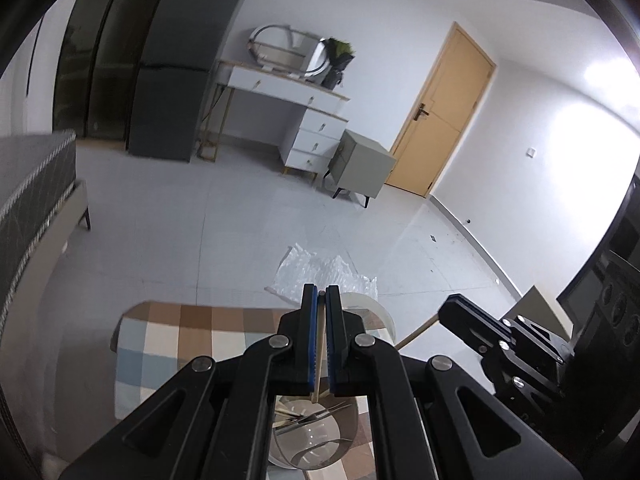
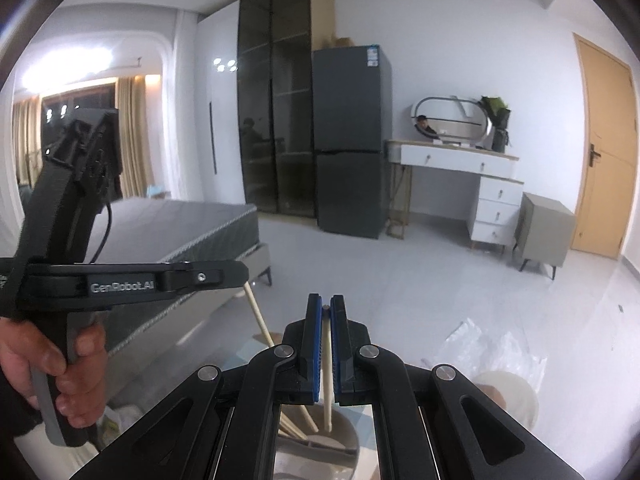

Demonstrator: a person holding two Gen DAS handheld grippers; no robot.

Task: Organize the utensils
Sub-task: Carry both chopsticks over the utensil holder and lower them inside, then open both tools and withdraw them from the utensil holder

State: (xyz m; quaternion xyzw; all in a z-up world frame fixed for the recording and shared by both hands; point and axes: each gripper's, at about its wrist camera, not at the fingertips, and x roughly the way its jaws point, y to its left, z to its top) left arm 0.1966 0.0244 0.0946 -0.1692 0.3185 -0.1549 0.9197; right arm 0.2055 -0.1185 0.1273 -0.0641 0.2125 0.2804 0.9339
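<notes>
Looks roughly midway, judging from both wrist cams. Starting at the left: checked table [image 1: 160, 340] near, nothing loose spotted on the visible bit of cloth. Then the left gripper [image 1: 321, 294], pads pressed together and pinching a pale wooden left chopstick [image 1: 320, 352] more or less upright, lower end hanging just over the mouth of the shiny round holder [image 1: 340, 432]. Inside that holder, already a few sticks and maybe some thin metal pieces, so counting that part as done. Moving right: the right gripper [image 2: 327, 304], likewise clamped tight on a right chopstick [image 2: 328, 360], tip dipping down at the holder's mouth, seemingly just inside, hard to call through the fisheye. Neither stick let go yet, so left to do by my guess: lower both in, spread the pads, pull clear. Further right, a white bowl [image 2: 508, 396] near the table edge, contents not visible, so can't say whether more utensils waiting there. Far beyond that, on the floor, just crumpled clear plastic [image 1: 312, 272], nothing to sort. Whole table not in view from either side, so no promising an end after these two
</notes>
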